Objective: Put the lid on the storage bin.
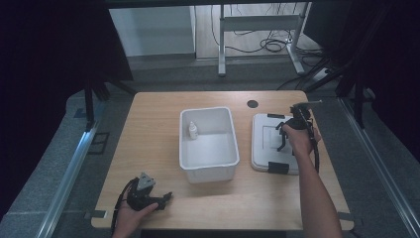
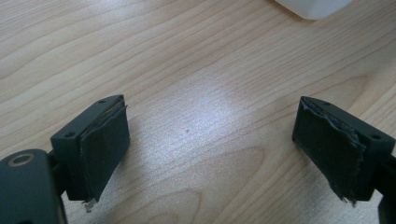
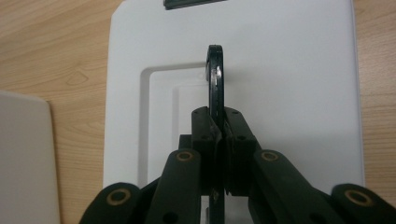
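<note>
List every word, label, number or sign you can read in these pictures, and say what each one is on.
None can be read. The small white bottle in the white bin shows no lettering that can be made out; it is too small. The white lid, its black handle held in the right claw, and the wooden table under the open left claw bear no print.

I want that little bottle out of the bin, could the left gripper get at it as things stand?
Probably yes. The left gripper rests open and empty on the table near the bin, whose top is open, and nothing covers the small bottle. It would have to go over the wall.
</note>
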The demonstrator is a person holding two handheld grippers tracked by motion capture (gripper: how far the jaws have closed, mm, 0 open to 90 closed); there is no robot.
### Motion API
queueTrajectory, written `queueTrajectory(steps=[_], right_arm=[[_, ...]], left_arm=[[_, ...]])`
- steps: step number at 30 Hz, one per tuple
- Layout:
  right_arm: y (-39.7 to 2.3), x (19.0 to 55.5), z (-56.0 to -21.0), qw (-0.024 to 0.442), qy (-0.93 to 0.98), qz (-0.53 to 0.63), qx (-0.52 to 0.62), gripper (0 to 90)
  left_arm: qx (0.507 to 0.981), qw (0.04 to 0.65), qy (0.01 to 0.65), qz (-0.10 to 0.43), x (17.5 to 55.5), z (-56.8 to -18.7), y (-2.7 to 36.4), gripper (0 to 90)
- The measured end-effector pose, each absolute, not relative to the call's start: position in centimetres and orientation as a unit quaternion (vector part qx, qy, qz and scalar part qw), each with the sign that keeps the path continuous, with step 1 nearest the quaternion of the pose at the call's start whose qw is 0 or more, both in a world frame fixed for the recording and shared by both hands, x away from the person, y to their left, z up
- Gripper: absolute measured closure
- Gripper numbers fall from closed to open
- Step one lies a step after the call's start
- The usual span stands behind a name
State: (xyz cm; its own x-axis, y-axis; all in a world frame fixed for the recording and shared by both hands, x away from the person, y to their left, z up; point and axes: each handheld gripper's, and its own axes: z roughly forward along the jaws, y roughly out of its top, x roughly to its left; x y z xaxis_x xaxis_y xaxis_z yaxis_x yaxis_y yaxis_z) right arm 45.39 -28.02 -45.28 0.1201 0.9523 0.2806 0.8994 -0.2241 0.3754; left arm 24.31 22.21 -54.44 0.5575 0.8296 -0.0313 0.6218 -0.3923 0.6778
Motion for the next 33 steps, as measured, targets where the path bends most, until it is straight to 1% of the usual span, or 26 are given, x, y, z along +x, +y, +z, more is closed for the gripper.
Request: queueTrajectory(steps=[10,13,16,24,26,28,33], right_arm=[[-28.8,44.5,-42.5,0.056,0.621,0.252,0.74,85.6],[-29.0,43.9,-41.1,0.05,0.62,0.267,0.736,85.6],[-29.0,43.7,-40.5,0.047,0.623,0.272,0.732,85.6],[-28.6,42.5,-37.3,0.043,0.632,0.305,0.71,85.6],[-28.4,42.3,-37.0,0.042,0.633,0.312,0.707,85.5],[-28.0,41.9,-35.8,0.041,0.639,0.319,0.699,85.5],[-27.3,41.3,-34.4,0.038,0.65,0.328,0.685,85.5]], left_arm=[[0.817,0.33,0.444,0.159,24.3,-54.5,22.1,10.8],[0.817,0.33,0.445,0.159,24.3,-54.5,22.1,10.8],[0.817,0.33,0.445,0.159,24.3,-54.5,22.1,10.8],[0.817,0.33,0.445,0.159,24.3,-54.5,22.1,10.8],[0.817,0.331,0.446,0.159,24.3,-54.5,22.1,10.8],[0.816,0.331,0.445,0.161,24.4,-54.5,22.1,10.8],[0.816,0.332,0.446,0.161,24.4,-54.5,22.1,10.8]])
